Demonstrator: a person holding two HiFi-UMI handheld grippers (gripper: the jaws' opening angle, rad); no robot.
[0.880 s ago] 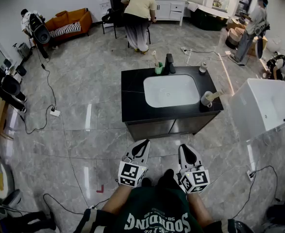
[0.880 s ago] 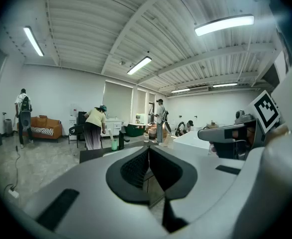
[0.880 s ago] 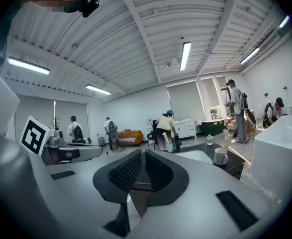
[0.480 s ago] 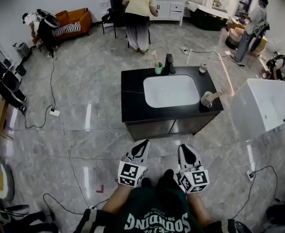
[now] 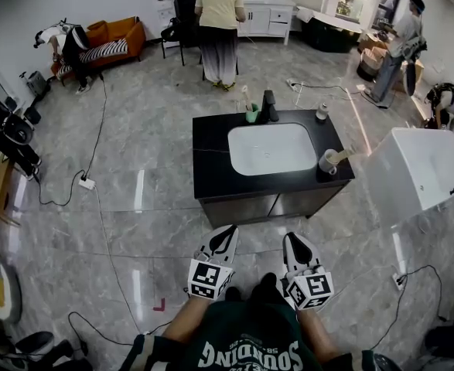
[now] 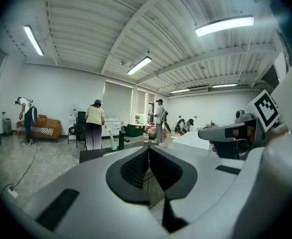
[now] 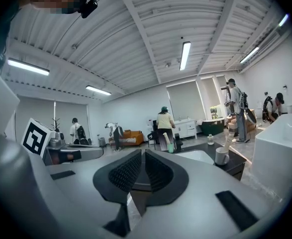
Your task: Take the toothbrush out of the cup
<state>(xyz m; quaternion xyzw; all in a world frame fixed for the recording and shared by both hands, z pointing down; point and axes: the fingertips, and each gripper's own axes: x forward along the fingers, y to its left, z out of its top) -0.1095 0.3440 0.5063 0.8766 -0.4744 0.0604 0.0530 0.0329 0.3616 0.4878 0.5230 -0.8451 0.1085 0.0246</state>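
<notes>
Toothbrush (image 5: 343,153) number one leans in a white mug (image 5: 329,161) on the near right corner of the vanity. Its long axis is tilted, with the free end pointing out over the counter's right edge. A second toothbrush (image 5: 246,94) stands closer to upright in a green cup (image 5: 252,114) at the back rim, its top tipped slightly left.

Nearest me, the person holds both tools low in front of the body, well short of the vanity. The left gripper (image 5: 226,232) has its jaws pressed together with nothing between them. The right gripper (image 5: 295,239) is drawn in to a thin slit and is likewise empty. Both point roughly level toward the counter.

Between them and the cabinet lies glossy grey marble-look floor (image 5: 149,207) with cables trailing across it. The black countertop (image 5: 209,154) frames a white basin (image 5: 269,147). A black faucet (image 5: 270,103) stands just beside the green cup, and a small bottle (image 5: 322,112) sits at the back right.

To the right stands a white tub (image 5: 421,170). Farther off, someone in a yellow top (image 5: 220,10) faces a white cabinet (image 5: 269,12), another person (image 5: 403,41) stands at the right, and a third (image 5: 73,43) bends by an orange sofa (image 5: 117,35).
</notes>
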